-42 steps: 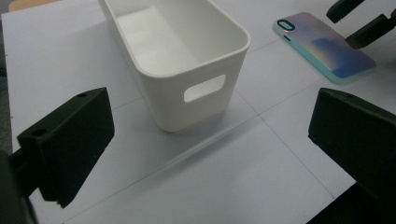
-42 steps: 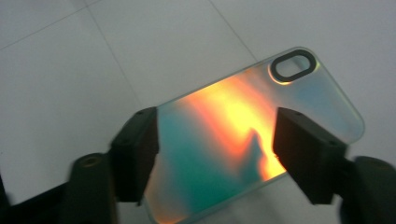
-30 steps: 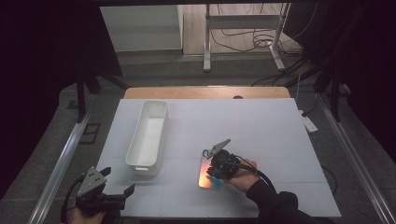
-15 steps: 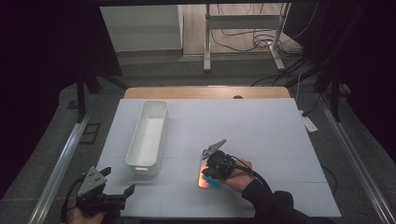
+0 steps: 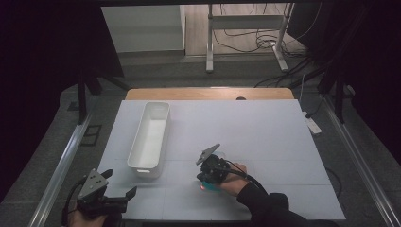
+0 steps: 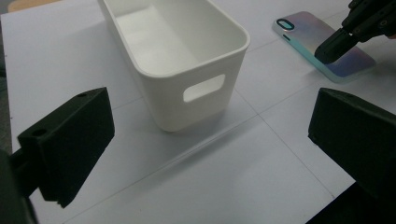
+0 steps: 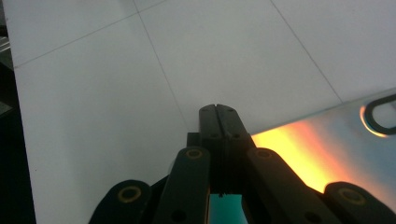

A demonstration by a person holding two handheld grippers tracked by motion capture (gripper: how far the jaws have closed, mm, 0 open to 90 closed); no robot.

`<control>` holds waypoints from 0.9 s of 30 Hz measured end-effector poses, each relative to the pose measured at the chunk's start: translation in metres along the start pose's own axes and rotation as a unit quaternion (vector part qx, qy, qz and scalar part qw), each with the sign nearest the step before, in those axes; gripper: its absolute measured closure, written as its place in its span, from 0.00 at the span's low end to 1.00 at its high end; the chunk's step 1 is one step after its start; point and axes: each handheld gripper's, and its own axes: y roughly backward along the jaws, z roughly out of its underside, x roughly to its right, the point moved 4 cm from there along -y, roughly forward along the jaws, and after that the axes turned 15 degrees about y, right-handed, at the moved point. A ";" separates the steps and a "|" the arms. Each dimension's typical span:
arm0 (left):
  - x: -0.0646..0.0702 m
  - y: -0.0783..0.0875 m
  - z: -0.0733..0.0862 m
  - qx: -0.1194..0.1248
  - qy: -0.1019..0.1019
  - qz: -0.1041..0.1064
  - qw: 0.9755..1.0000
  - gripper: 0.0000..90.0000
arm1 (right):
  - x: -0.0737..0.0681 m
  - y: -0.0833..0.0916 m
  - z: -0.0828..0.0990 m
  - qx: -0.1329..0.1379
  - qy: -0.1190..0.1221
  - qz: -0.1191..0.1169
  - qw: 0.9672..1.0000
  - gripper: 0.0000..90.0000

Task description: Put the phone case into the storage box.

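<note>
Covering the worktop (image 5: 283,142), a white gridded sheet carries a white plastic bin (image 5: 150,135), while the right hand-held gripper (image 7: 218,112), clenched, half hides an iridescent phone case (image 6: 327,44); the left hand-held gripper (image 6: 210,140) gapes released.

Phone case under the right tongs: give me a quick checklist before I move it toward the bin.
1. Right tongs closed: ok, jaws meet.
2. Tongs on the phone case: ok, tips rest on its near end in the left gripper view.
3. Case actually gripped: cannot tell; it lies flat on the table.
4. White bin empty and upright: ok.
5. Path from case to bin clear: ok.
6. Left tongs open, out of the way: ok.
</note>
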 end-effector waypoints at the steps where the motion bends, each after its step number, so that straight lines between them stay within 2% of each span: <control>1: 0.000 0.000 0.000 0.000 0.000 0.000 1.000 0.01 | -0.001 -0.001 -0.001 0.001 -0.002 -0.002 1.000 0.99; 13: 0.000 0.000 0.000 -0.001 -0.001 0.000 1.000 0.01 | -0.008 -0.011 -0.003 -0.013 0.002 -0.014 1.000 0.99; 27: 0.000 0.000 0.000 -0.002 0.000 -0.001 1.000 0.01 | -0.008 -0.007 0.003 -0.024 -0.002 -0.014 1.000 0.99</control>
